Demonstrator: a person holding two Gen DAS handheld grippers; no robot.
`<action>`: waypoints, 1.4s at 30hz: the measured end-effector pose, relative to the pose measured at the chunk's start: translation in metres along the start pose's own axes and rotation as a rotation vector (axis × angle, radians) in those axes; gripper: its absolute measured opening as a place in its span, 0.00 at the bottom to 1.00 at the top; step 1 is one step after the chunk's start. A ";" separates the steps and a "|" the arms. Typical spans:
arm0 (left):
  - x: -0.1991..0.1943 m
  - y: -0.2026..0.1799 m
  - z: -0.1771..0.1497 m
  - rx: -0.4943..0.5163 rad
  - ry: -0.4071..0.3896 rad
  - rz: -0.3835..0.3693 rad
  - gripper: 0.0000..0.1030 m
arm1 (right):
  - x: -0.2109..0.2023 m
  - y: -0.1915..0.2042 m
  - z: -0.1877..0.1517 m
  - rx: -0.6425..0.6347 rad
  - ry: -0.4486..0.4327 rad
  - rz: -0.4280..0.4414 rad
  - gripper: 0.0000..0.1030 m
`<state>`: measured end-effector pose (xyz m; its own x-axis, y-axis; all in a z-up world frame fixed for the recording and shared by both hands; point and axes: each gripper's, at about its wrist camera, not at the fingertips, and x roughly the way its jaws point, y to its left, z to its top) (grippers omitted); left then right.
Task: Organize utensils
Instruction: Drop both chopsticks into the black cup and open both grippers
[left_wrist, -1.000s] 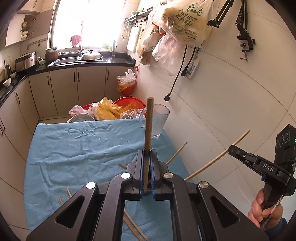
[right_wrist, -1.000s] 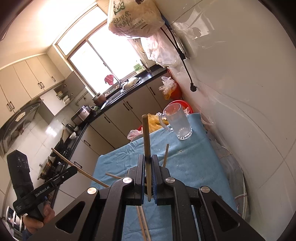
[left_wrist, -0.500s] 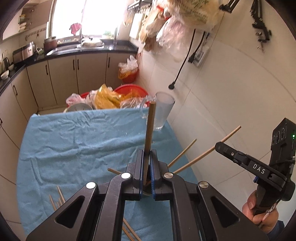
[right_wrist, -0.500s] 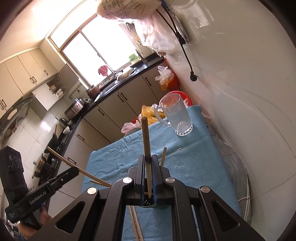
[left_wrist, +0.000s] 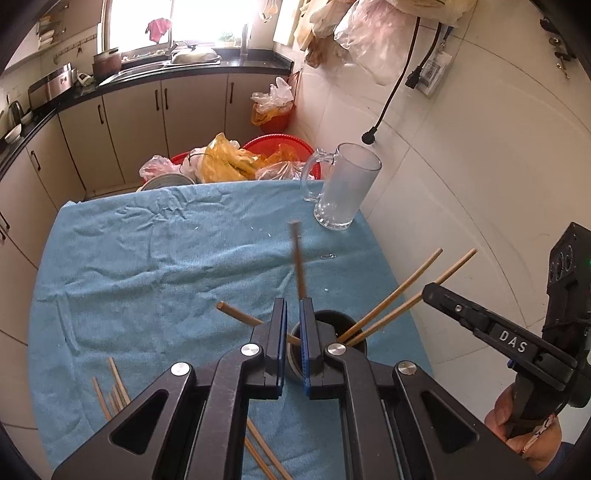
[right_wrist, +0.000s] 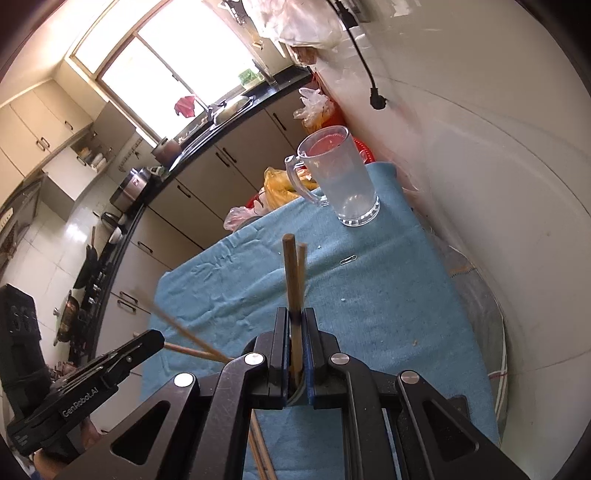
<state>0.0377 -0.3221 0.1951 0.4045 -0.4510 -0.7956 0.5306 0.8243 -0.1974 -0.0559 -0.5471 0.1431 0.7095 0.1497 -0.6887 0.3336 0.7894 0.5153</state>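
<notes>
Black holder (left_wrist: 325, 319) sits by the near right edge of the towel-covered tabletop (left_wrist: 147, 266), several sticks leaning in it already. Right claw (right_wrist: 294, 314) is clamped on a chopstick (right_wrist: 290, 273) w/ its low end over the holder's mouth. Left claw (left_wrist: 293, 304) has its jaws nearly together; a blurred chopstick (left_wrist: 296, 258) rises from its tips, can't tell if pinched. Step looks like dropping both into the holder. Next: let go w/o tipping it, then fetch the loose sticks (left_wrist: 110, 391) at the near left corner. Glass mug (left_wrist: 347, 184) stands at the far right corner
</notes>
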 end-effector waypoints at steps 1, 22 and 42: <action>0.000 0.000 0.001 0.003 0.000 0.001 0.08 | 0.002 0.001 0.000 -0.003 0.002 -0.001 0.08; -0.051 0.022 -0.006 -0.061 -0.098 0.006 0.34 | -0.040 -0.005 -0.010 0.032 -0.062 -0.013 0.42; -0.078 0.108 -0.082 -0.260 -0.102 0.097 0.78 | -0.027 -0.006 -0.073 0.015 0.080 -0.044 0.67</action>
<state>0.0024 -0.1697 0.1883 0.5238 -0.3868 -0.7590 0.2827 0.9194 -0.2735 -0.1223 -0.5125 0.1217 0.6423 0.1624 -0.7491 0.3734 0.7872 0.4908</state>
